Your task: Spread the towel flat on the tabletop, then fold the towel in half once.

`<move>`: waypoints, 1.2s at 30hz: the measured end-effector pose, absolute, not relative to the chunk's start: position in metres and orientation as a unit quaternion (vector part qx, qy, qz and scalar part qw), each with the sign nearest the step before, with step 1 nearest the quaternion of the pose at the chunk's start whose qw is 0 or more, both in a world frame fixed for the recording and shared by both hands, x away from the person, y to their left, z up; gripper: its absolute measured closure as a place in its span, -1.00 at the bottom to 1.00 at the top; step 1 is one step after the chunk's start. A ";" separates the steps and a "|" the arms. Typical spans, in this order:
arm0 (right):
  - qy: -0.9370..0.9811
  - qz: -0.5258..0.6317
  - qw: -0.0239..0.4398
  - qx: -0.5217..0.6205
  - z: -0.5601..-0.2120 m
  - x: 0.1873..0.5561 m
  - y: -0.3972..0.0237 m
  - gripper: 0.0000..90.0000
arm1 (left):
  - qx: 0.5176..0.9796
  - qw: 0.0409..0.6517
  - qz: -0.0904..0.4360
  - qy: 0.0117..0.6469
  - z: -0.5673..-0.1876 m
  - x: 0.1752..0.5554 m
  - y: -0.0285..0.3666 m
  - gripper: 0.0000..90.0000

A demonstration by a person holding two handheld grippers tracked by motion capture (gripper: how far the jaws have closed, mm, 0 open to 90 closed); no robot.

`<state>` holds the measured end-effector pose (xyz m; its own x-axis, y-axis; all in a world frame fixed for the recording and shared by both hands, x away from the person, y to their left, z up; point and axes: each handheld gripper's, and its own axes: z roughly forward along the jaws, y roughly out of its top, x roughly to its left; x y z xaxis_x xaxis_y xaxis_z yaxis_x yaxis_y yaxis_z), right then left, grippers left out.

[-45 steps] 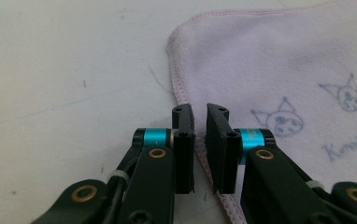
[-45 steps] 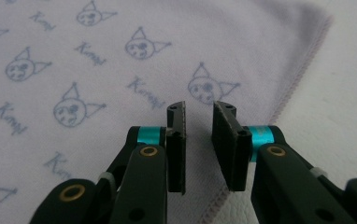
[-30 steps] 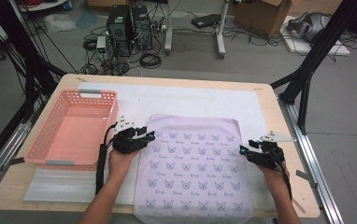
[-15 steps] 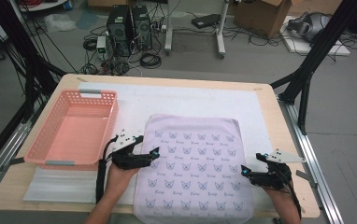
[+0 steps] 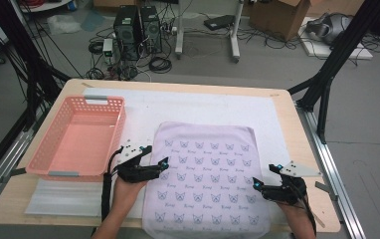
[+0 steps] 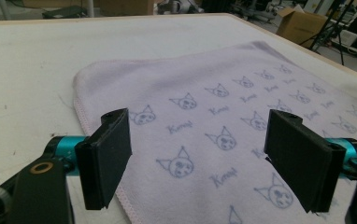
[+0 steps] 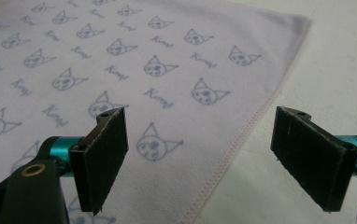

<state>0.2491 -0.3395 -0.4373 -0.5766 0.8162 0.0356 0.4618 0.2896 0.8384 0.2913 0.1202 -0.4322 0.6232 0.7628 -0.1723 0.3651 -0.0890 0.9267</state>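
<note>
A lilac towel [image 5: 205, 174] printed with cat faces lies flat on the white mat. My left gripper [image 5: 162, 164] hovers low at the towel's left edge, jaws pointing right over the cloth. In the left gripper view the towel [image 6: 204, 93] lies below the left gripper [image 6: 200, 140], untouched; the jaws have just been opening wide, then eased in slightly. My right gripper [image 5: 260, 185] sits at the towel's right edge, pointing left. In the right gripper view the right gripper [image 7: 204, 140] straddles the hemmed edge of the towel [image 7: 120, 56] without touching it, its jaws having just been opening.
A pink plastic basket [image 5: 76, 137] stands at the left, close to my left hand. The white mat [image 5: 198, 107] covers most of the wooden table [image 5: 297, 124]. A clear plastic sheet [image 5: 63, 196] lies at the front left. Computers and cables sit on the floor behind.
Both hands have drawn back toward the table's near edge along the towel's sides. Both pairs of jaws stand wider than before. The towel lies as it did.
</note>
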 end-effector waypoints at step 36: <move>0.794 0.316 0.180 0.488 -0.440 0.364 -0.330 -0.01 | 0.773 0.384 0.206 0.462 -0.451 0.373 0.104 -0.10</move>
<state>0.3635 -0.3298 -0.4399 -0.4593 0.8880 0.0220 0.6601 0.3246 0.6774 0.3727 0.1039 -0.4508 0.4878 0.8722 -0.0357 0.5557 -0.2787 0.7833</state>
